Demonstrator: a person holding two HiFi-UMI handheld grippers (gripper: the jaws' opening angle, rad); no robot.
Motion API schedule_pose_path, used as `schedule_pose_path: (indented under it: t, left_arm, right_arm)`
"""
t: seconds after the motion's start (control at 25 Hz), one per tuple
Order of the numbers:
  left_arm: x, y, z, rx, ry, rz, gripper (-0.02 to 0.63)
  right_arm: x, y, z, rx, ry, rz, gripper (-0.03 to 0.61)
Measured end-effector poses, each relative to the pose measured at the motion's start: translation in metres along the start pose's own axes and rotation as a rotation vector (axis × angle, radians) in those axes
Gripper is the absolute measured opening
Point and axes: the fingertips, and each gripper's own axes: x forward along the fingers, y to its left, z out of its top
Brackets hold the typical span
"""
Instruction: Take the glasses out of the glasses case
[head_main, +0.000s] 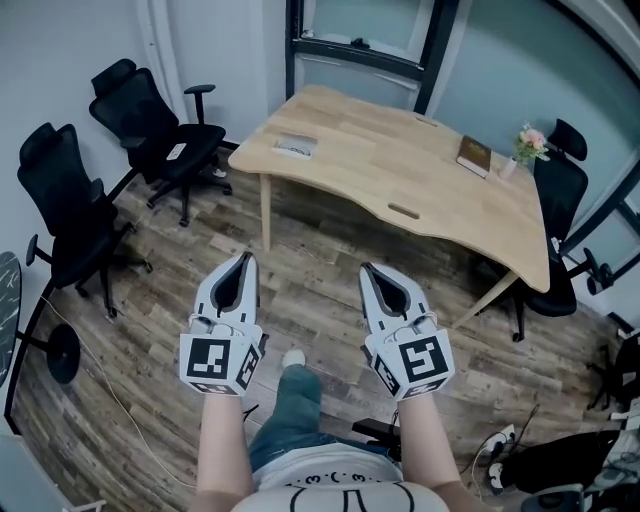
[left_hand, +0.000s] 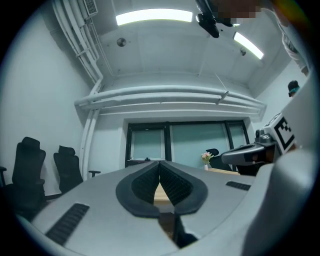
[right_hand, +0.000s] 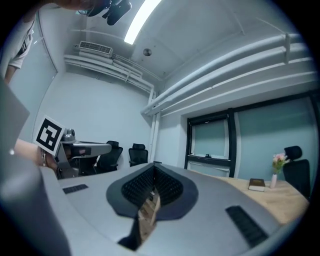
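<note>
floor (head_main: 320, 300): wood planks | desk (head_main: 400, 165): pale wood | chairs (head_main: 160, 130): black (perhaps four) | walls (head_main: 60, 50): pale

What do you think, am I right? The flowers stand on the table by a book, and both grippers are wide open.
Not quite: the flowers do stand on the table by the book, but the left gripper and right gripper are both shut, as the two gripper views show.

Beyond left tool (head_main: 245, 259) and right tool (head_main: 367, 269), table (head_main: 400, 170) bears book (head_main: 474, 156) and vase (head_main: 510, 165).
</note>
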Motion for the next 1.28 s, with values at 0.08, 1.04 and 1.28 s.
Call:
schedule_pose_path:
  t: [0.08, 1.04, 1.28]
  left_arm:
    - [0.033, 0.016, -0.009, 0.016, 0.015, -0.002, 0.017]
    - [0.279, 0.207, -0.062, -0.005, 0.079, -0.001, 0.017]
    - [0.337, 0.240, -0.087, -0.009, 0.111, 0.020, 0.017]
  right_arm:
    - [0.031, -0.012, -0.002, -0.009, 0.006, 0.004, 0.012]
    - [0.346, -0.086, -0.025, -0.033, 0.080, 0.015, 0.012]
    - [0.414, -0.118, -0.042, -0.032, 0.089, 0.022, 0.012]
